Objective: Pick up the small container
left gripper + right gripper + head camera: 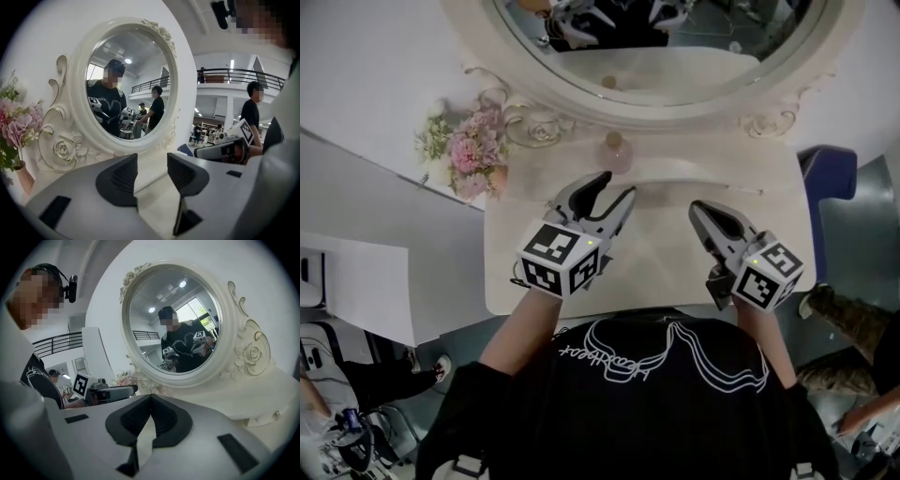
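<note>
**Two handheld grippers over a white dressing table, small container ahead of the left one**

A white dressing table (661, 267) lies beneath both grippers. A large oval mirror (675, 42) in a carved white frame stands ahead of them at the table's far edge. It reflects the person in a black top holding the grippers.

The left gripper (617, 186) points toward the mirror. Its jaws stand apart, and only the bare tabletop shows between them. The right gripper (701, 208) is beside it, to its right. It points the same way, and its jaws meet at the tips with nothing in them.

A bunch of pink flowers (469, 155) sits ahead of the left gripper and well off to its left.

The small container (616, 152), pale pink with a round stopper, stands upright at the foot of the mirror. It is near the left gripper's jaw tips, straight ahead of them and not touching. From the right gripper it lies ahead and to the left.
</note>
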